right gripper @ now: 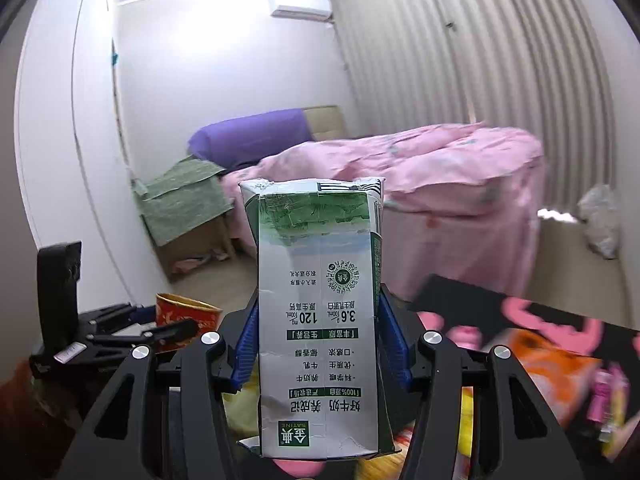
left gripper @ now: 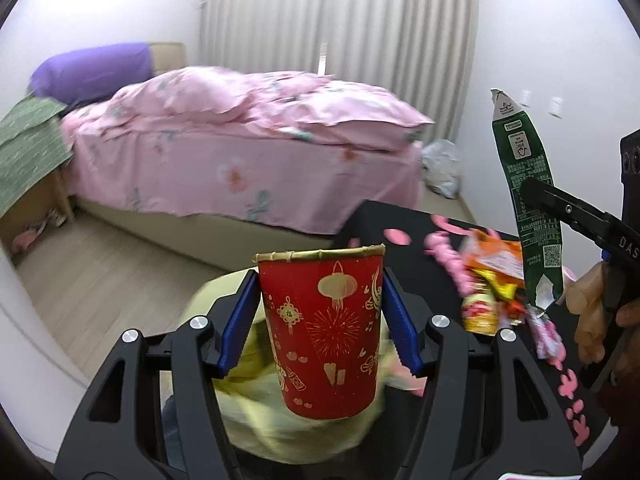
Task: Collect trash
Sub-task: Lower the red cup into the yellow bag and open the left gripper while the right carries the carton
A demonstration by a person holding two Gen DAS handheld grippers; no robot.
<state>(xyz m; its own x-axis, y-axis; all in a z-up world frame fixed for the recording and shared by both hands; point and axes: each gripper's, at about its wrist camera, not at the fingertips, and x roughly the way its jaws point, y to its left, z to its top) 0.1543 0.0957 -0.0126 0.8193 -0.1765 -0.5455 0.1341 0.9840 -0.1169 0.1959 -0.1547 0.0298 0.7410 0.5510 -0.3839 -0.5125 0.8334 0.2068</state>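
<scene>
Left tool [left gripper: 320,320] is clamping a red paper cup [left gripper: 322,332] aloft | right tool [right gripper: 316,344] is squeezing a flattened milk carton [right gripper: 318,320] above the littered surface [left gripper: 420,240] | risk: either thin-walled item may be buckling and slipping free

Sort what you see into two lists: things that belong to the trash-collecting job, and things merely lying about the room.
Belongs to the job:
- red paper cup, held in the left claw
- flattened milk carton, held in the right claw
- orange snack wrapper on the black table

Just lying about:
- pink bed
- purple pillow
- green cloth
- curtain
</scene>
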